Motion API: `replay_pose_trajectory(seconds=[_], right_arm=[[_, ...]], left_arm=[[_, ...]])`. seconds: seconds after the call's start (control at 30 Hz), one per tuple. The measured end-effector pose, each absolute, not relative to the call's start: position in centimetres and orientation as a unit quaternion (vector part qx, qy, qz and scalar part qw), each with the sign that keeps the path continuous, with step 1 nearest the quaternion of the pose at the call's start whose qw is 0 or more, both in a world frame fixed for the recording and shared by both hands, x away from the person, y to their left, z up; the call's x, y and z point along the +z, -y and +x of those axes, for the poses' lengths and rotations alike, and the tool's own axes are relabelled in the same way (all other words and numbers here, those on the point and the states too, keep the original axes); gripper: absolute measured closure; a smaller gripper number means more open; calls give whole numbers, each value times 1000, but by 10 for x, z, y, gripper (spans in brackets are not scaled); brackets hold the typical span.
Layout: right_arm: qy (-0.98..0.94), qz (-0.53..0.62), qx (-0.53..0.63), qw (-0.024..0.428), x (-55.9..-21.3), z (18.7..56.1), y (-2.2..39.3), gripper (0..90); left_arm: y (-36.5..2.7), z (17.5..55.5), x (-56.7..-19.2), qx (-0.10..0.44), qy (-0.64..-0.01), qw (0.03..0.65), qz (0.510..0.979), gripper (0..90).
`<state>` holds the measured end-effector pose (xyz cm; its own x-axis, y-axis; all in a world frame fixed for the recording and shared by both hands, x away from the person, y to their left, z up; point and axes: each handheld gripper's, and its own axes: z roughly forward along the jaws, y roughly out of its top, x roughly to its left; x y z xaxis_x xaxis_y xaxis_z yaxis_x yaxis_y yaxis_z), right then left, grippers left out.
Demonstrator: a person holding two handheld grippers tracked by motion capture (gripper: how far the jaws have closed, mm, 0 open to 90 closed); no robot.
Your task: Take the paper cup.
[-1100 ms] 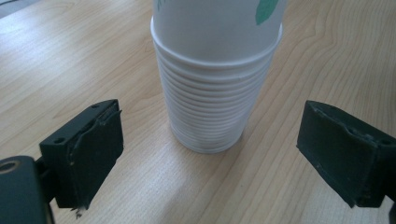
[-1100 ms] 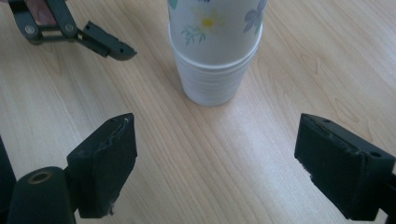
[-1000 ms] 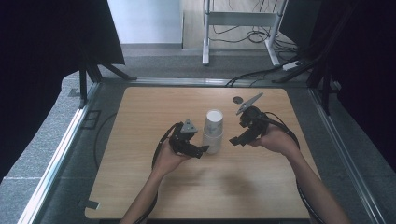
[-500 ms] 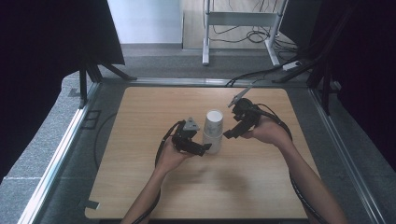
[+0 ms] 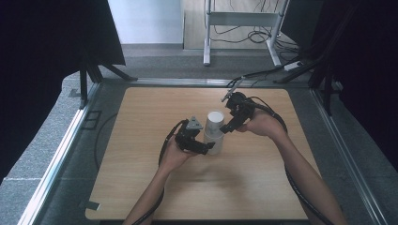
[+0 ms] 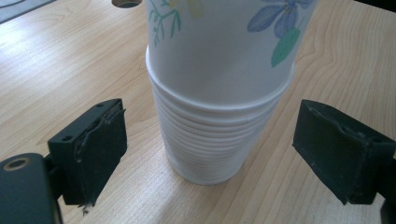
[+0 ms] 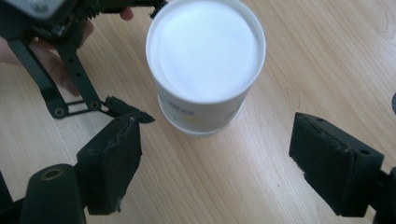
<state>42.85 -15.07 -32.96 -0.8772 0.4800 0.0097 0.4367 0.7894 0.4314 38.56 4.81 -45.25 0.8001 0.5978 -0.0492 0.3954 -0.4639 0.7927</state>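
Note:
A stack of white paper cups (image 5: 214, 133) stands in the middle of the wooden table (image 5: 141, 187). The topmost cup (image 6: 219, 42) has a flower print and sits raised above several nested rims. My left gripper (image 5: 209, 149) lies low at the stack's near side. Its jaws have just been closing and straddle the lower cups (image 6: 210, 140) with gaps on both sides. My right gripper (image 5: 228, 127) hovers at the stack's right, tilted down over the round white top (image 7: 205, 46). Its jaws have also been closing and are still open, with bare table between the pads (image 7: 112, 163).
In the left gripper view a round hole (image 6: 126, 3) in the tabletop shows beyond the stack. Black cables (image 5: 263, 110) trail from both grippers across the table. A metal rail (image 5: 61, 154) edges the table on the left, and a white stand (image 5: 206, 33) is on the floor behind.
My right gripper has moved left and a little up, closing in on the top of the cup stack. The left gripper and the stack have stayed where they were.

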Motion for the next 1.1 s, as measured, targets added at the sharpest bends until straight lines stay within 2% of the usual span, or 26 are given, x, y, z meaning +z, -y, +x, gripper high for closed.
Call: replay_pose_trajectory(seconds=[0.87, 1.1], right_arm=[[-950, 239, 198, 33, -326, 450, 117, 237], [-953, 236, 189, 21, -328, 453, 109, 311]], left_arm=[[-39, 394, -456, 114, -301, 440, 839, 142], [-38, 394, -456, 108, -301, 452, 833, 158]])
